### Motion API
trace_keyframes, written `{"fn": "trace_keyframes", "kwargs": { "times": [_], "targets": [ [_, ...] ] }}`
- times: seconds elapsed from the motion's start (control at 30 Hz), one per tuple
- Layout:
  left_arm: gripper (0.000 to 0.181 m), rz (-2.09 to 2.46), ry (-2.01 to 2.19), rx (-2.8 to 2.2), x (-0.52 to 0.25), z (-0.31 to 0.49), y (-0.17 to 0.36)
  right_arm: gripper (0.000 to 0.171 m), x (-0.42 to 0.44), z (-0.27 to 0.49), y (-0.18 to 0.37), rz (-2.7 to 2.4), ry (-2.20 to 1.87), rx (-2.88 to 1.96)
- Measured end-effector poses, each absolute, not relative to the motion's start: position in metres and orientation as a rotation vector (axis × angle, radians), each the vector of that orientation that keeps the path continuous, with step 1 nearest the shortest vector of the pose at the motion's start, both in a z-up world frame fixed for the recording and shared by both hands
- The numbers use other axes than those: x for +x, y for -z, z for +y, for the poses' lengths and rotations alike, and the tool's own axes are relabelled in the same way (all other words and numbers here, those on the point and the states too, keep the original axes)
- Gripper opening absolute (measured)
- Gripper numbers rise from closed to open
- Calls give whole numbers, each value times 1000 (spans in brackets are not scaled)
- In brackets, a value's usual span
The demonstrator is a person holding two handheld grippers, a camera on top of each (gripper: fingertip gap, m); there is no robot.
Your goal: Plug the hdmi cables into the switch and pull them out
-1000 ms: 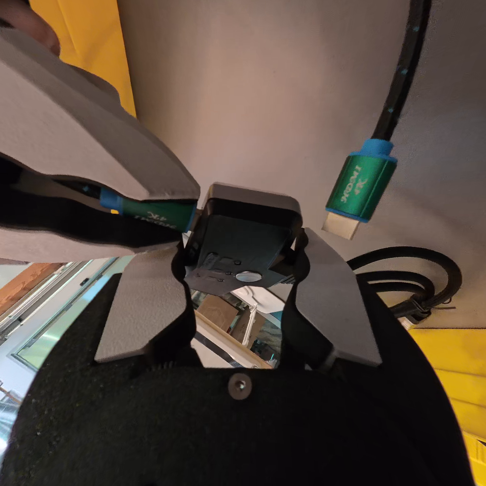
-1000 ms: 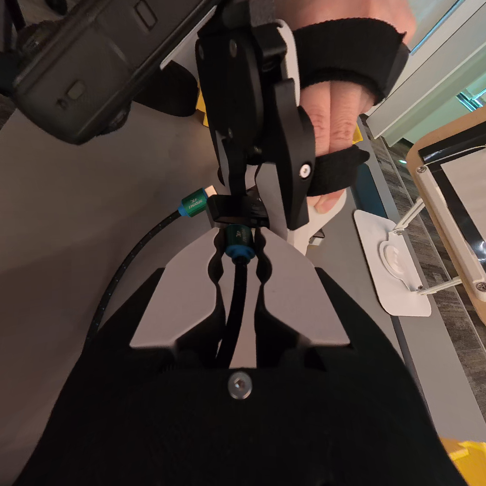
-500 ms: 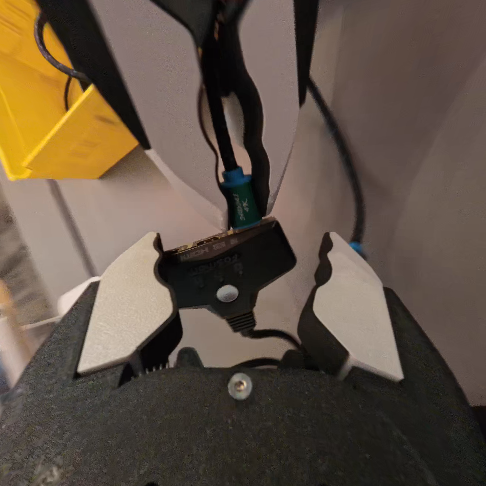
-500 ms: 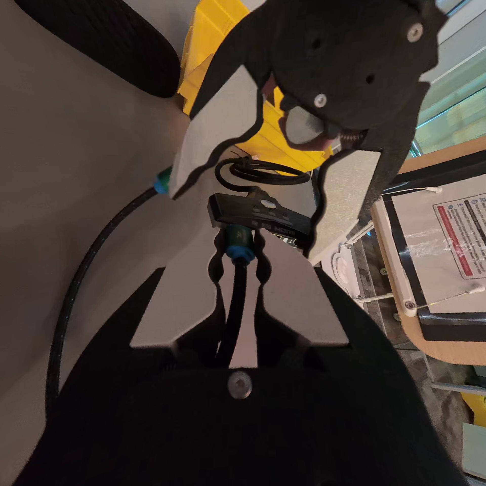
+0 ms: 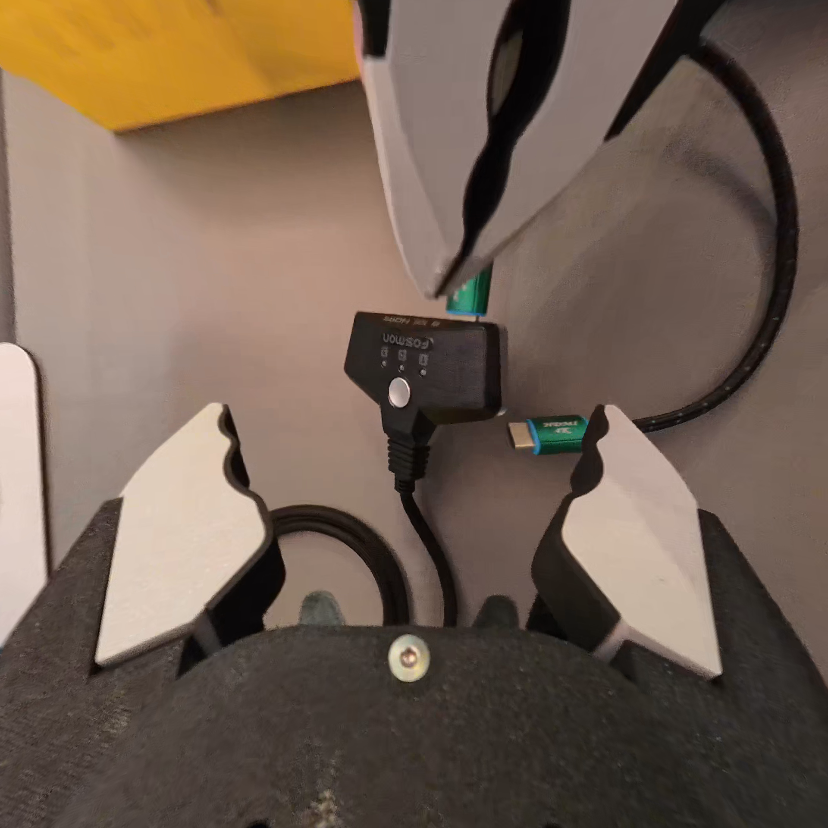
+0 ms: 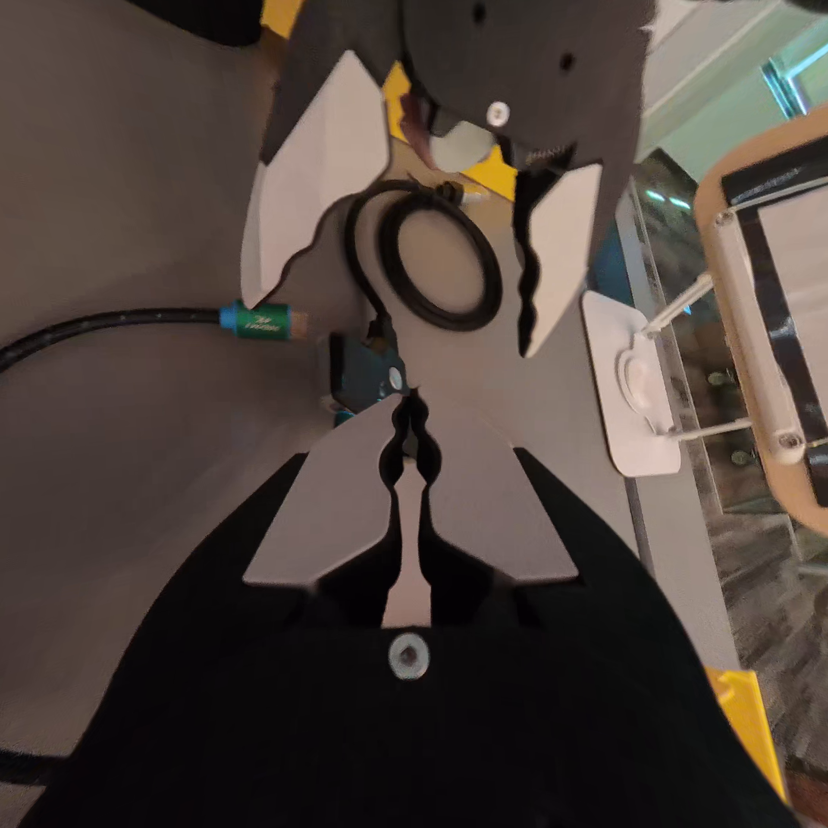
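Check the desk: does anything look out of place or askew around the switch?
One green HDMI plug lies loose beside the switch, its metal tip bare and not plugged in. The other plug sits in a port on the switch's far edge. No damage shows.

Office or lab workspace: plain grey tabletop (image 5: 224,269), yellow storage bin (image 5: 179,58) at its edge, framed notice stand (image 6: 761,313), glass partition (image 6: 717,80), carpeted floor (image 6: 739,582) beyond.
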State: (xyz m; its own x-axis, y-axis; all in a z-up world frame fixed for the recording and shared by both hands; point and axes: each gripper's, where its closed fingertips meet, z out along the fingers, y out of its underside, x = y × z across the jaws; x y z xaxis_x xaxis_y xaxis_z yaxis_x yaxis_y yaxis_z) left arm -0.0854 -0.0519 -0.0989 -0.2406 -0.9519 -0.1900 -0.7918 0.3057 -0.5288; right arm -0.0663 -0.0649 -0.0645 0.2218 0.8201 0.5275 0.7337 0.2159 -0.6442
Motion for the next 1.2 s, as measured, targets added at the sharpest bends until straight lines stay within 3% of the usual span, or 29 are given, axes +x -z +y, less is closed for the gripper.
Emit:
{"fn": "trace_keyframes", "kwargs": {
  "times": [0.03, 0.13, 0.2, 0.3, 0.47, 0.6, 0.73, 1.07, 1.2],
  "targets": [
    [140, 2100, 434, -1557, -87, -50, 101, 1, -65, -64, 61, -1492, -118, -1532],
    [136, 2087, 427, -1587, -89, -50, 106, 4, -60, -57, 47, -1305, -151, -1672],
    [134, 2084, 410, -1612, -90, -49, 111, 34, -58, -64, 53, -1207, -257, -1876],
    [135, 2060, 424, -1693, -91, -50, 119, 51, -64, -75, 68, -1112, -485, -2025],
    [127, 1913, 581, -1854, -87, -62, 123, 47, -55, -84, 107, -907, -659, -2269],
    [126, 1833, 595, -1879, -86, -62, 131, 43, -54, -83, 108, -821, -744, -2202],
    [120, 1742, 686, -1925, -81, -61, 138, 28, -56, -83, 110, -789, -860, -2191],
    [95, 1586, 837, -1914, -79, -61, 137, 25, -61, -75, 119, -914, -697, -2103],
    [103, 1513, 835, -1938, -85, -52, 135, 23, -66, -75, 116, -917, -663, -2061]
  ]
}}
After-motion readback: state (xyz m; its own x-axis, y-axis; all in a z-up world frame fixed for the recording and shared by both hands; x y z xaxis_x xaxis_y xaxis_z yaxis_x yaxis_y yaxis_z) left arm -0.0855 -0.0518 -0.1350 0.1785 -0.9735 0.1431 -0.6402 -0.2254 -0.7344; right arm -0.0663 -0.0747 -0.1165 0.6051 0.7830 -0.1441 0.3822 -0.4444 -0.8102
